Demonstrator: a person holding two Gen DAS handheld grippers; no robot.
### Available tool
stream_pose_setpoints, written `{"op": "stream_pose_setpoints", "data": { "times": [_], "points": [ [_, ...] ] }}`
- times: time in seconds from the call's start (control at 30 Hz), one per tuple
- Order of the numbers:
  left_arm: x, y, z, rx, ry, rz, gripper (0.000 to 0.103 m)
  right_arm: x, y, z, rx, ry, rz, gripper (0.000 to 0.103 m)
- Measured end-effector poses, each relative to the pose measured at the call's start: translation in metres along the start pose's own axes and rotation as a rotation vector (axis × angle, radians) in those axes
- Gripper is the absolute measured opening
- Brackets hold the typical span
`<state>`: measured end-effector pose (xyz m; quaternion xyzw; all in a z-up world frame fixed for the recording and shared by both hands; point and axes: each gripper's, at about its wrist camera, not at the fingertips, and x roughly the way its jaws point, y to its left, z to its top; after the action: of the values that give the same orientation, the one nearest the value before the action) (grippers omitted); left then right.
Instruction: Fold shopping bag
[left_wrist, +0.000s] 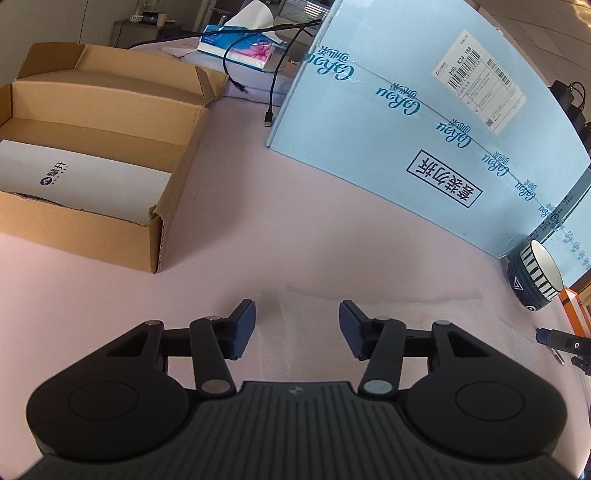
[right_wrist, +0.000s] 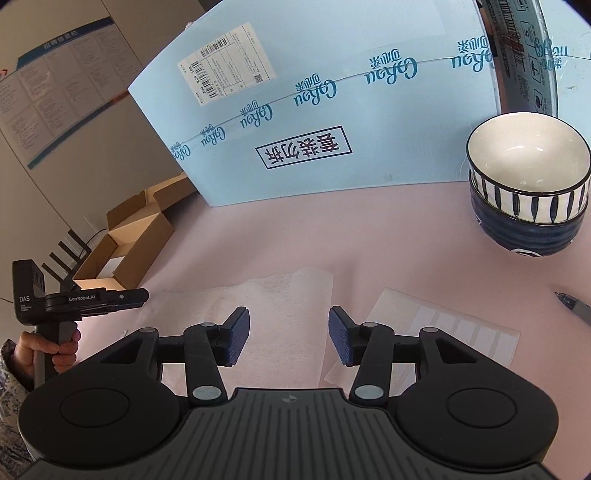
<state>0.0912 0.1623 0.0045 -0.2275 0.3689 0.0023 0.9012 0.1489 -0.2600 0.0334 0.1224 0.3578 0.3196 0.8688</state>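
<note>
Shopping bag, thin, white and translucent, lies flat on the pink counter, folded into a rough rectangle. Right tongs hover over its near right edge with jaws parted and nothing between the pads. Left tongs are likewise released and empty above the same bag; from the right wrist view they hang just past the bag's left edge, gripped by a hand. A white label sheet lies just right of the bag. Two stacked bowls, striped over dark blue, stand farther right. A pale blue carton stands behind, and an open cardboard box sits to the left.
</note>
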Motion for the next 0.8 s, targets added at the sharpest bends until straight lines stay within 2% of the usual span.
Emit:
{"op": "stream_pose_setpoints", "data": {
  "times": [0.1,0.2,0.33,0.57,0.6,0.67,0.8],
  "points": [
    [0.004,0.000,0.001,-0.015,0.023,-0.036,0.032,0.013,-0.003,0.002,0.000,0.023,-0.012,0.045],
    [0.011,-0.002,0.003,-0.012,0.039,-0.001,0.027,0.020,-0.006,0.002,0.007,0.030,-0.016,0.046],
    [0.011,0.000,0.006,-0.035,0.053,0.005,0.027,0.020,-0.004,-0.001,0.006,0.030,-0.005,0.050],
    [0.015,-0.005,0.008,0.011,0.065,0.034,0.025,0.021,-0.002,-0.002,0.009,0.018,-0.006,0.051],
    [0.016,-0.005,0.008,0.016,0.066,0.037,0.022,0.021,-0.002,-0.002,0.010,0.015,-0.007,0.051],
    [0.017,-0.005,0.008,0.019,0.069,0.043,0.007,0.018,-0.001,-0.002,0.011,0.002,-0.014,0.053],
    [0.017,-0.001,0.007,-0.006,0.069,0.021,0.001,0.009,-0.002,-0.001,0.022,-0.031,-0.020,0.057]
  ]
}}
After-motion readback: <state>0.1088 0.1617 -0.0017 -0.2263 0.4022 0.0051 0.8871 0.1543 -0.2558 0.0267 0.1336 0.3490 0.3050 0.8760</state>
